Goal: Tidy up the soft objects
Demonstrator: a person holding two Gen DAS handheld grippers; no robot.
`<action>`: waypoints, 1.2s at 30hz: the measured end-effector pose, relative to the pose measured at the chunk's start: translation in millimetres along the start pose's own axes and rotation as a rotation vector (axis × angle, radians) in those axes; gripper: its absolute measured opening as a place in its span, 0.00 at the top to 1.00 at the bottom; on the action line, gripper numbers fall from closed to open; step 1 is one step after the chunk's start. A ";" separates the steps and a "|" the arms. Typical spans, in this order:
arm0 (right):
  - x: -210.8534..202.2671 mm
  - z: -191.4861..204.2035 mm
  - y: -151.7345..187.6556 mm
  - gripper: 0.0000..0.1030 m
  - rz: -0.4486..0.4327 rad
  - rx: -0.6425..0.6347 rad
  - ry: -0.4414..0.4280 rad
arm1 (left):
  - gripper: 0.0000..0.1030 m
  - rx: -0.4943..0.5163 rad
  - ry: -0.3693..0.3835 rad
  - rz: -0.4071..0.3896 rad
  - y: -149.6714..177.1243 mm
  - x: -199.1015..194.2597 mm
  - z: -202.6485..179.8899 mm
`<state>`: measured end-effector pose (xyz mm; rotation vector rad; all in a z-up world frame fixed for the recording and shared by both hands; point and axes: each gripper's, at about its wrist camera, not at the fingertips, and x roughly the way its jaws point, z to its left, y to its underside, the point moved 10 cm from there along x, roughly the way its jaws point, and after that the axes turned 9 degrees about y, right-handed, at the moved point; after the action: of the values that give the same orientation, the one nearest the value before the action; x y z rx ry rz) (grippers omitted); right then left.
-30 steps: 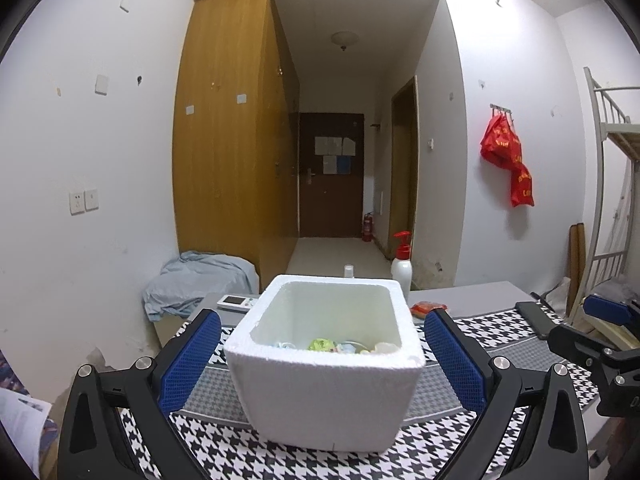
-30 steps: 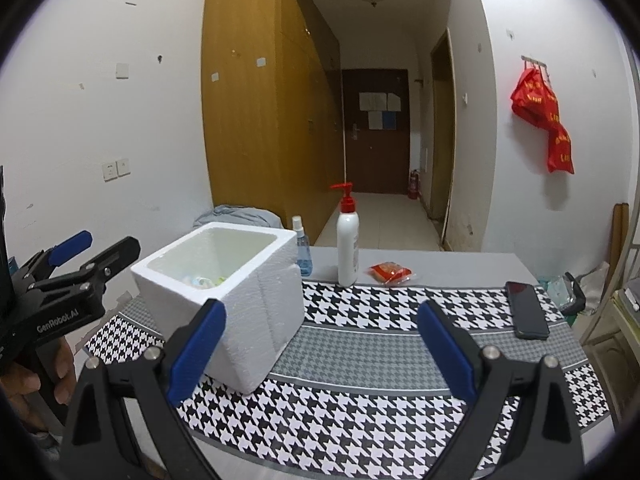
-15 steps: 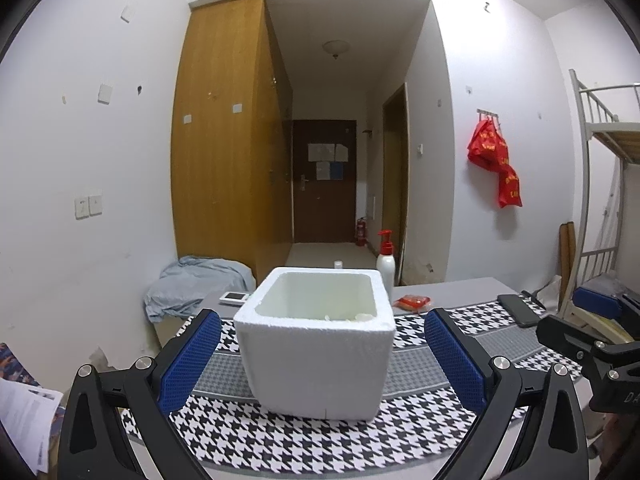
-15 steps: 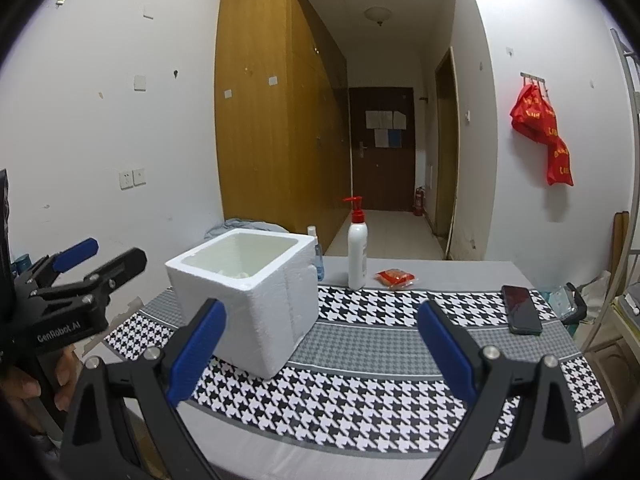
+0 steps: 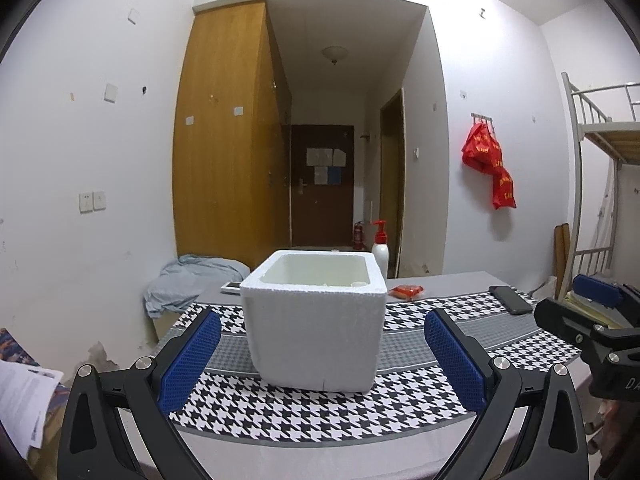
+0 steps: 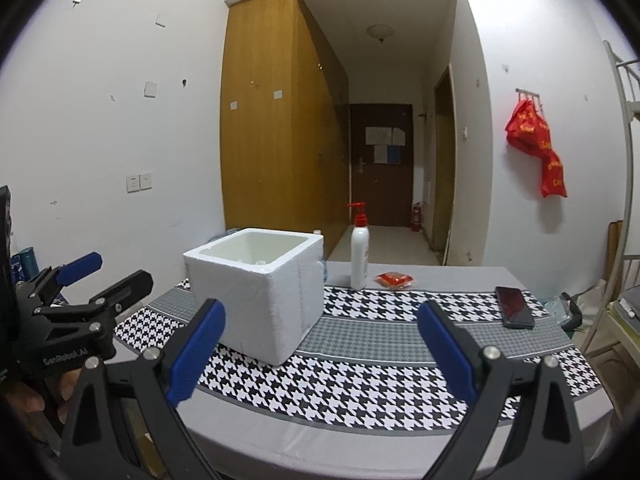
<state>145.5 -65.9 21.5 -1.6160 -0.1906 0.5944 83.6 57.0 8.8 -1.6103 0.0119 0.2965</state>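
Houndstooth cloth; square white foam box.

Ahead of you the white foam box sits on the black-and-white houndstooth table runner, toward its left end. Behind the box, to its right, stands the white pump bottle with a red top, and right of that lies the small red packet — both on the bare grey table beyond the runner. Farther right, the black phone lies on the runner near the table's right edge.
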 end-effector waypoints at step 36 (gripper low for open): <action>-36.9 9.9 54.2 0.04 -0.011 0.050 0.005 | 0.01 0.014 0.013 -0.080 41.0 -56.9 -10.5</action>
<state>97.5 -82.1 -21.4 -1.5666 -0.1800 0.5823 22.9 34.1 -19.8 -1.5944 -0.0404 0.2236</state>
